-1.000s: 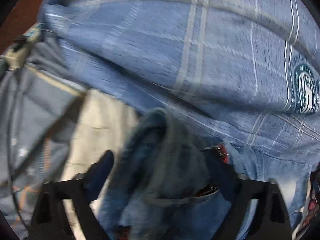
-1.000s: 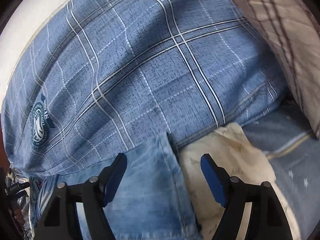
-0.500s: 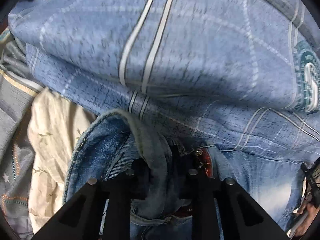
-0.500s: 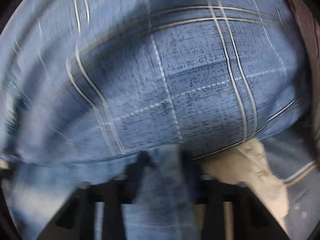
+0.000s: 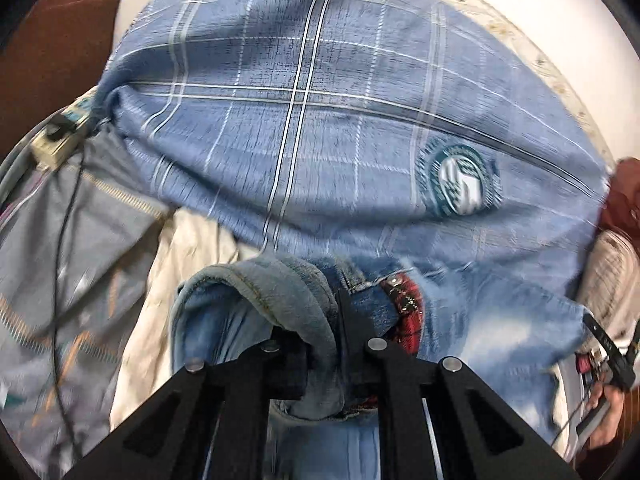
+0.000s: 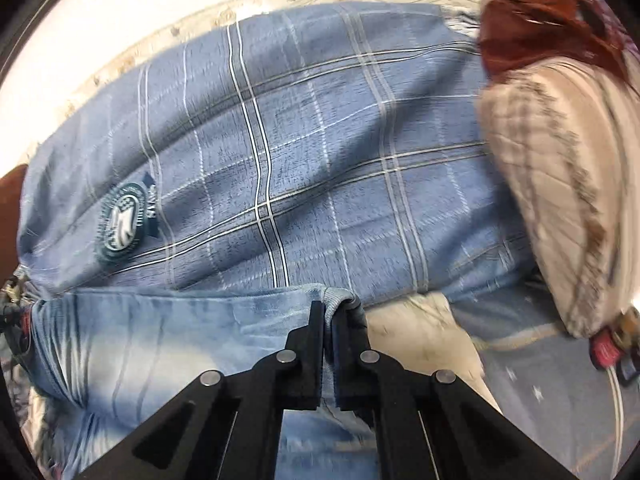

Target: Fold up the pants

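The pants are light blue jeans point(image 5: 500, 328) with a red checked lining point(image 5: 406, 316) at the waistband. My left gripper point(image 5: 326, 320) is shut on a bunched fold of the waistband. My right gripper point(image 6: 330, 320) is shut on a hem corner of the jeans point(image 6: 160, 340). The cloth hangs stretched between the two grippers, lifted in front of a blue plaid pillow point(image 5: 320, 120), which also shows in the right wrist view point(image 6: 300, 160).
A cream cloth point(image 5: 180, 264) and a grey-blue sheet point(image 5: 60, 220) lie below. A power strip with a cable point(image 5: 56, 140) sits at the left. A beige quilted blanket point(image 6: 560, 180) is at the right. A hand holding a device point(image 5: 604, 396) shows at lower right.
Both grippers went from open to shut on the jeans, then lifted and drew back from the pillow, so the wall behind now shows.
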The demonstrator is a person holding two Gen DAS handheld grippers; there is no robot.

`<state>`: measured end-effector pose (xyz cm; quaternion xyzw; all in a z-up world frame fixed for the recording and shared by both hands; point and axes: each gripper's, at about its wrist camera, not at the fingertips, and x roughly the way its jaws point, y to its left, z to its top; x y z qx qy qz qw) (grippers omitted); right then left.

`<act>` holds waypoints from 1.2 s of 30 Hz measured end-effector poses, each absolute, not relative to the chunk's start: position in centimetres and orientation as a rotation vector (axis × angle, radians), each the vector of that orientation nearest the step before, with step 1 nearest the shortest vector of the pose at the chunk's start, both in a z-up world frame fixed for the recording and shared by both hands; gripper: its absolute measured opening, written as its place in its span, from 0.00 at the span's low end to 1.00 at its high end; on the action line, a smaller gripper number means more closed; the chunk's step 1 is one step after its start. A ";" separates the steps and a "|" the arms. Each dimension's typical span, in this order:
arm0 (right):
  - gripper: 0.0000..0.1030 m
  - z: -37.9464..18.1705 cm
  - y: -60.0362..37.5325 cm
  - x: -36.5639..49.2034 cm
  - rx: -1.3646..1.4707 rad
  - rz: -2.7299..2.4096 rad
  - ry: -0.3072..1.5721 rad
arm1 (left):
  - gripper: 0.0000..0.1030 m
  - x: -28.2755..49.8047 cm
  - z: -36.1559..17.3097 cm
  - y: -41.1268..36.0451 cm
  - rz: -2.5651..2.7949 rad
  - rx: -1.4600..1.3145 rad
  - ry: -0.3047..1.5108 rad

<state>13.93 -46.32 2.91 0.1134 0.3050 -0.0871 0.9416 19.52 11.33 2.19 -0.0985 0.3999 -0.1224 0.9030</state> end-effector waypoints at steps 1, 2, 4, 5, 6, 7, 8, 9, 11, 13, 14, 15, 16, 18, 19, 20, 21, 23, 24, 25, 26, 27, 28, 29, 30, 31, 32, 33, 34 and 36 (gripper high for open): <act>0.03 3.0 -46.5 12.7 0.248 -0.176 0.620 | 0.12 18.2 2.0 11.8 -0.263 -0.202 0.828; 0.03 2.9 -46.6 11.4 0.260 -0.174 0.615 | 0.12 17.2 1.6 11.8 -0.267 -0.196 0.829; 0.03 2.8 -46.8 8.6 0.275 -0.169 0.606 | 0.12 14.3 0.3 12.3 -0.273 -0.179 0.837; 0.03 2.7 -46.8 7.3 0.280 -0.169 0.605 | 0.12 13.0 -0.4 12.3 -0.276 -0.173 0.844; 0.03 2.5 -46.7 5.7 0.286 -0.165 0.606 | 0.12 11.5 -1.1 12.5 -0.279 -0.166 0.849; 0.03 2.1 -46.6 4.6 0.289 -0.163 0.611 | 0.12 10.5 -1.7 12.3 -0.280 -0.157 0.851; 0.03 1.7 -46.5 3.2 0.291 -0.164 0.620 | 0.12 9.3 -2.3 12.2 -0.279 -0.139 0.857; 0.03 1.2 -46.4 2.1 0.295 -0.161 0.633 | 0.13 8.2 -3.4 12.2 -0.283 -0.111 0.880; 0.03 -0.4 -46.2 -0.1 0.302 -0.159 0.673 | 0.14 6.7 -5.2 12.4 -0.286 -0.092 0.914; 0.04 -2.4 -46.2 -2.1 0.312 -0.156 0.734 | 0.18 5.4 -7.0 12.3 -0.292 -0.053 0.949; 0.07 -3.3 -46.3 -2.8 0.323 -0.149 0.768 | 0.27 4.9 -7.6 12.2 -0.285 -0.023 0.966; 0.07 -4.5 -46.5 -3.5 0.336 -0.145 0.816 | 0.36 4.2 -8.2 12.3 -0.269 0.010 0.984; 0.07 -5.5 -46.8 -4.1 0.348 -0.138 0.864 | 0.39 3.7 -8.4 12.5 -0.263 0.028 0.995; 0.07 -6.7 -47.3 -5.6 0.382 -0.141 0.931 | 0.45 2.6 -8.4 13.3 -0.267 0.046 1.009; 0.07 -6.9 -47.7 -6.4 0.399 -0.146 0.949 | 0.47 1.9 -8.2 14.0 -0.264 0.042 1.014; 0.07 -6.8 -48.0 -7.1 0.404 -0.146 0.947 | 0.51 1.4 -8.0 14.7 -0.263 0.036 1.021; 0.07 -6.4 -48.2 -7.9 0.399 -0.146 0.936 | 0.52 1.0 -7.7 15.2 -0.261 0.034 1.025; 0.07 -5.2 -48.2 -8.9 0.378 -0.150 0.904 | 0.52 -0.1 -7.0 16.2 -0.244 0.031 1.019; 0.07 -4.5 -48.2 -9.0 0.372 -0.148 0.887 | 0.52 -0.5 -6.3 16.5 -0.218 0.035 0.998; 0.07 -3.7 -47.9 -9.0 0.367 -0.144 0.868 | 0.52 -1.0 -5.6 16.7 -0.198 0.040 0.967; 0.07 -3.1 -47.5 -8.7 0.365 -0.136 0.854 | 0.52 -1.2 -4.7 16.7 -0.188 0.037 0.934; 0.07 -2.4 -47.1 -8.2 0.364 -0.118 0.841 | 0.52 -1.4 -3.9 16.6 -0.186 0.024 0.906; 0.07 -1.8 -46.2 -7.4 0.356 -0.095 0.827 | 0.52 -1.5 -3.1 16.3 -0.192 0.001 0.874; 0.07 -1.5 -45.7 -7.0 0.349 -0.085 0.820 | 0.55 -1.5 -2.2 15.8 -0.208 -0.023 0.847; 0.07 -1.1 -44.9 -5.9 0.341 -0.072 0.814 | 0.60 -1.4 -1.7 15.3 -0.221 -0.038 0.829; 0.07 -0.7 -44.4 -5.1 0.343 -0.066 0.813 | 0.63 -1.2 -1.2 14.4 -0.233 -0.053 0.806; 0.07 -0.8 -44.2 -4.1 0.352 -0.063 0.813 | 0.70 -0.9 -0.8 13.6 -0.239 -0.062 0.783; 0.07 -0.8 -43.9 -2.9 0.374 -0.072 0.807 | 0.74 -0.4 -0.6 12.5 -0.238 -0.071 0.761; 0.07 -0.9 -43.7 -2.0 0.402 -0.088 0.793 | 0.76 0.2 -0.6 11.4 -0.243 -0.082 0.740; 0.08 -1.1 -43.8 -0.8 0.468 -0.110 0.762 | 0.86 1.9 -1.4 9.0 -0.247 -0.089 0.725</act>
